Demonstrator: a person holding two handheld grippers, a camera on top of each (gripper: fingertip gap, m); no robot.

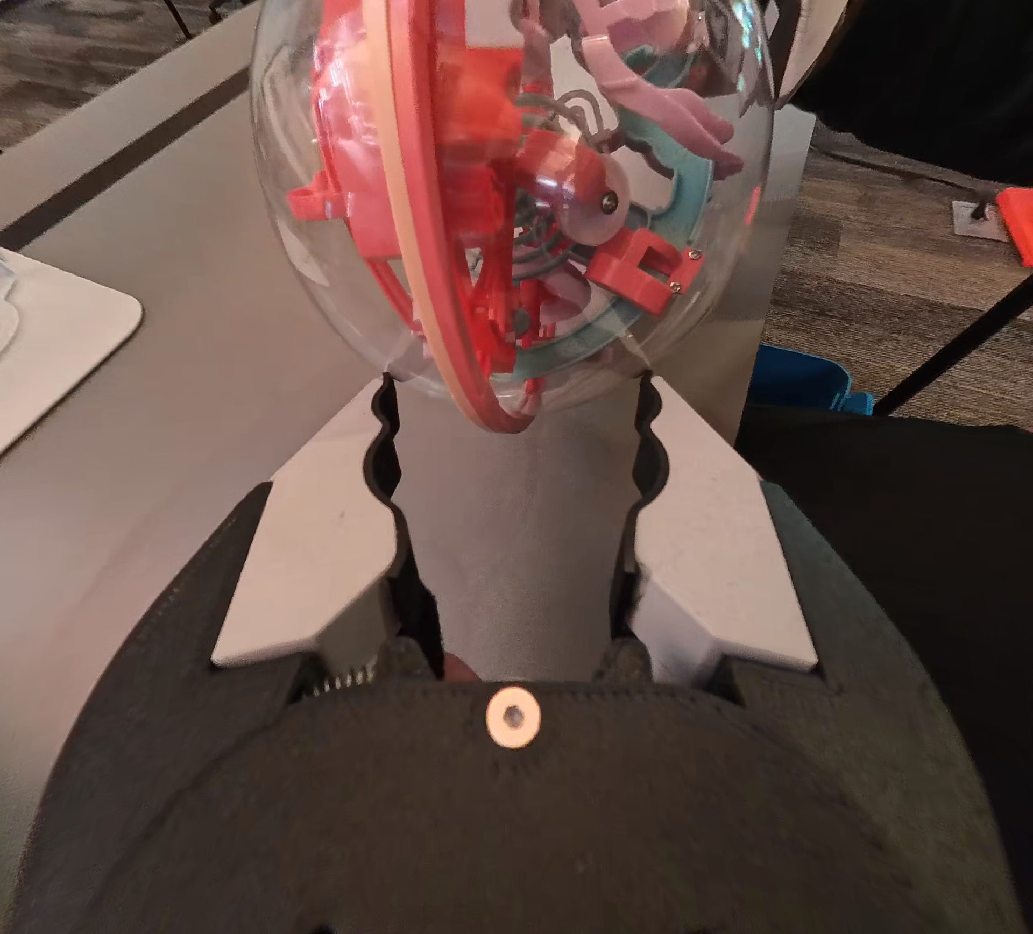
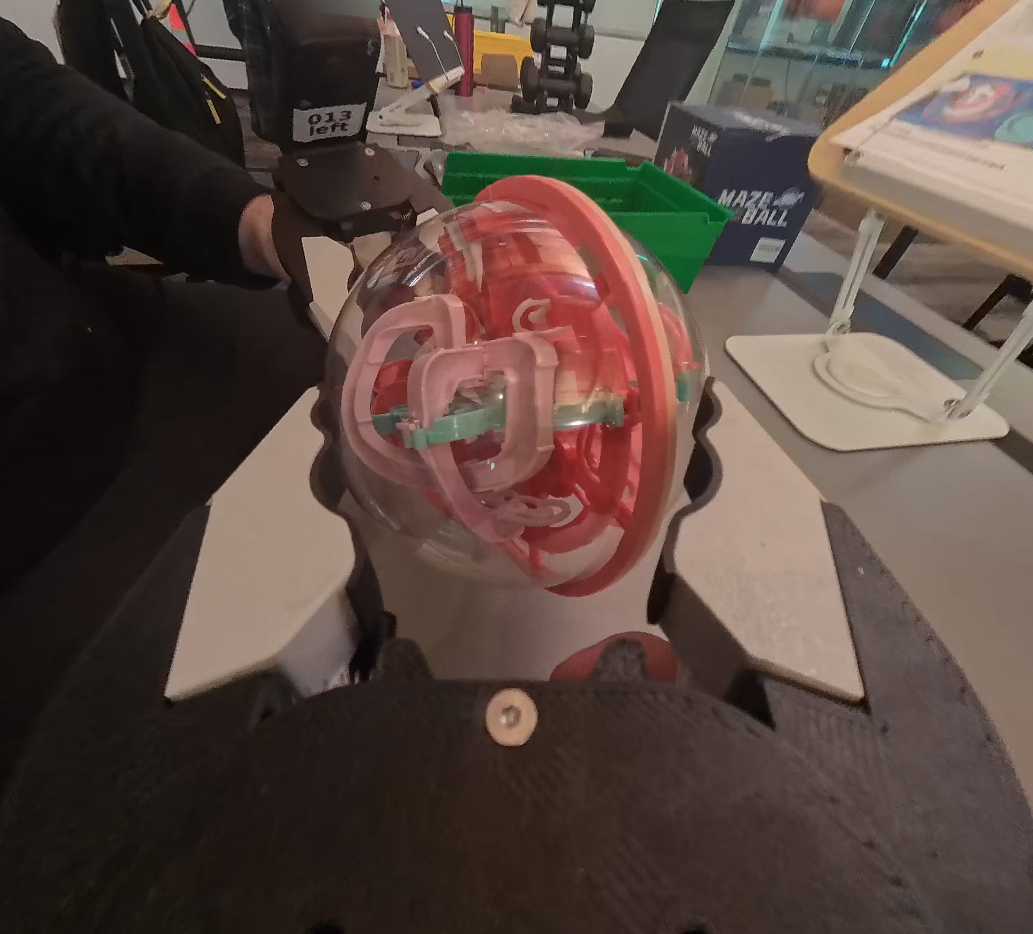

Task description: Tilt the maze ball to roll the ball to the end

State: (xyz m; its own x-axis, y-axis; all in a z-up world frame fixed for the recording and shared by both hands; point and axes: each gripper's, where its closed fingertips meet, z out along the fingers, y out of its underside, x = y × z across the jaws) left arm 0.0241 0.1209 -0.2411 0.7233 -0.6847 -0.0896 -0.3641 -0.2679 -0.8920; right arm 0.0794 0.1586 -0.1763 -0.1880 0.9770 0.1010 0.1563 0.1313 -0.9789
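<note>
The maze ball [image 1: 503, 152] is a clear sphere with red, pink and teal tracks inside and a red ring around it. It is held above the grey table [image 1: 167, 432] between both grippers. My left gripper [image 1: 517, 382] presses its two fingertips against the sphere's near side. In the right wrist view the maze ball [image 2: 503, 393] sits between the pads of my right gripper [image 2: 511, 404], and both pads press on its sides. The left gripper [image 2: 341, 259] shows behind the ball at upper left. A small grey spot [image 1: 521, 320] lies among the red tracks.
A green bin [image 2: 643, 203] and a dark blue box [image 2: 738, 180] stand behind the ball. A white stand base [image 2: 866, 393] with a tilted board is on the right. It also shows at the left of the left wrist view [image 1: 56, 326]. A blue bin [image 1: 805, 382] sits on the floor.
</note>
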